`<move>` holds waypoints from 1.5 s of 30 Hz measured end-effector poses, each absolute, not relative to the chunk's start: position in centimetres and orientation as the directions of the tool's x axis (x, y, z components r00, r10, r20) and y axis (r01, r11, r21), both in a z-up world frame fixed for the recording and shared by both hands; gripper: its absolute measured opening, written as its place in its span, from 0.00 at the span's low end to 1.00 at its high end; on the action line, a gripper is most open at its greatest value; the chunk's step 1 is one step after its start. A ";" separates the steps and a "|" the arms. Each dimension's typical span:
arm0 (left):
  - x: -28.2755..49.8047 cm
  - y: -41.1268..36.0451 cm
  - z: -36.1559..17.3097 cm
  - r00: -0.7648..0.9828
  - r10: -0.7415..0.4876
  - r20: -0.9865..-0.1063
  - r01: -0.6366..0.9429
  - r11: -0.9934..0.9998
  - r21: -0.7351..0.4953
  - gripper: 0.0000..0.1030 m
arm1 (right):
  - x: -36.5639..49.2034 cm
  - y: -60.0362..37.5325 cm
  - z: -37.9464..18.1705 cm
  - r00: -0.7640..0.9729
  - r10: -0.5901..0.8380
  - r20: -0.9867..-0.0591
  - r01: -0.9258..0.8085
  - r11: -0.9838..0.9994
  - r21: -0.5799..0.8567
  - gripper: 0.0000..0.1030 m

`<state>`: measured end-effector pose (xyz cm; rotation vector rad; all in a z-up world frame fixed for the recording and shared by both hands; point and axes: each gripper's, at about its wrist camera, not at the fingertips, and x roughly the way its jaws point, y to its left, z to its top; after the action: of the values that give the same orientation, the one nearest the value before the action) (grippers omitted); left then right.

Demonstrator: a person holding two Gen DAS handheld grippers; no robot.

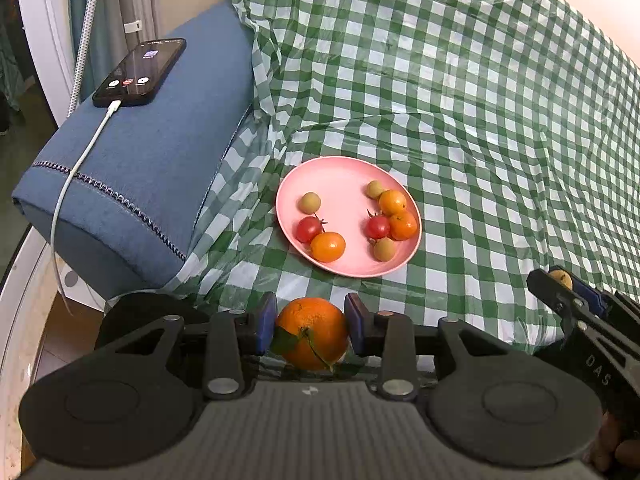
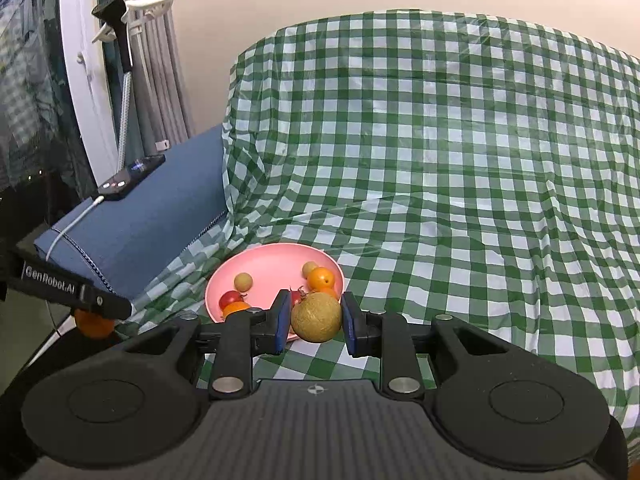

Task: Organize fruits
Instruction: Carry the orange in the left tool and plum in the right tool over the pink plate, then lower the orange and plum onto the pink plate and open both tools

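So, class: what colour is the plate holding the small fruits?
Pink. The plate shows best in the left wrist view.

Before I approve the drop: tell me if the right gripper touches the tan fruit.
Touching: the right wrist view shows both blue pads pressed against the tan fruit in the right gripper.

The plate (image 1: 344, 176) sits on the checked cloth (image 1: 480, 100). Small fruits (image 1: 392, 202) lie in it, some left, more right. Left of the plate is a cushion (image 1: 152, 168), with a phone (image 1: 140, 72) on its far end.
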<state>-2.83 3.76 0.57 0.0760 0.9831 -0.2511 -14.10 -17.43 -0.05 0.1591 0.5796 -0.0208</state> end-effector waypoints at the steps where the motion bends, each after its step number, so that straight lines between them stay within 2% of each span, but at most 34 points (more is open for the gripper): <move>1: -2.4 3.7 0.5 0.526 -0.174 -0.833 0.244 0.969 -0.048 0.40 | -13.8 -17.4 -0.2 0.835 0.026 -0.550 0.062 0.988 0.141 0.27; 32: 12.6 -1.9 -5.8 0.439 -0.091 -0.894 0.289 0.956 0.045 0.40 | 0.5 -14.7 -7.4 0.756 0.114 -0.645 -0.050 0.992 0.117 0.27; 45: 15.7 -3.1 -8.4 0.411 -0.068 -0.909 0.307 0.949 0.068 0.40 | 4.2 -14.7 -10.1 0.726 0.137 -0.674 -0.067 0.989 0.130 0.27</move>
<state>15.67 -3.08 -8.42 0.2388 1.1253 -0.2385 4.17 -14.67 -10.06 0.0988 0.7505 0.1127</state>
